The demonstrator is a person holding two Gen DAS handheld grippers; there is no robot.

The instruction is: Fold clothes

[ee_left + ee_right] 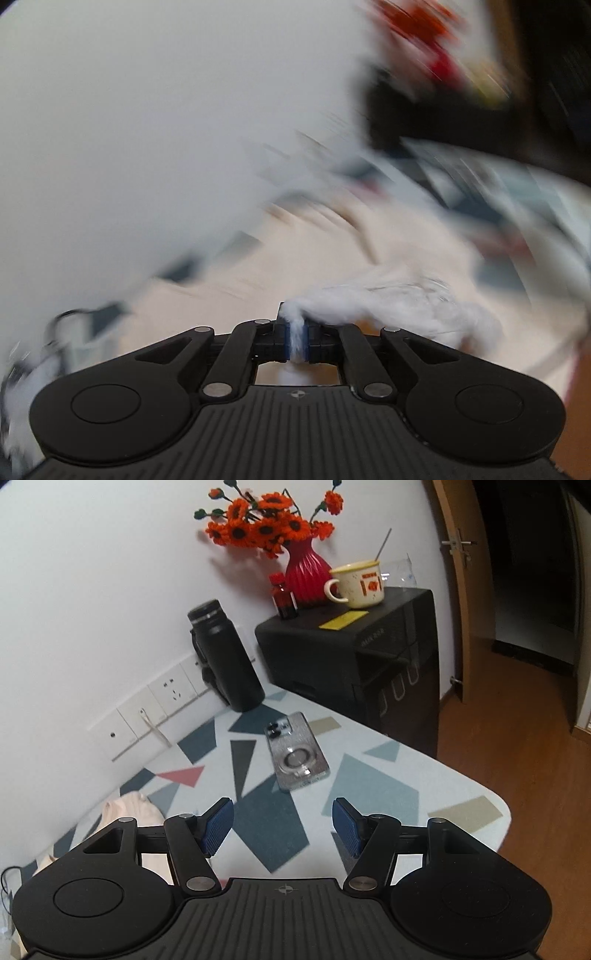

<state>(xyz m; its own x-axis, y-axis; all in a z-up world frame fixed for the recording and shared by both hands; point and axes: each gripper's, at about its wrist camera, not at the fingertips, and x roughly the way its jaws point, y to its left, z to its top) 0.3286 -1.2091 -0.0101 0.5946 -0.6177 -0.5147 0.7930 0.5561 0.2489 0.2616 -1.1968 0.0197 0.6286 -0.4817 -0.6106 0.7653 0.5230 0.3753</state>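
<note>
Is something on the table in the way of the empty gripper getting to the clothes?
Not really. The right gripper is open over the table; the pink garment lies to its left. The phone sits ahead, not between them.

Black cabinet (354, 642) front: pale lettering, too small/blurred to read.
Yellow sticker (343, 620) on cabinet top: no legible print.
Mug (360, 583): red-orange motif, no readable chars.
Small red bottle (283, 600): label illegible.
Gripper body (284, 889): crosshair mark only, no text.
Left wrist view: motion-blurred; no text readable except same crosshair mark.
</note>
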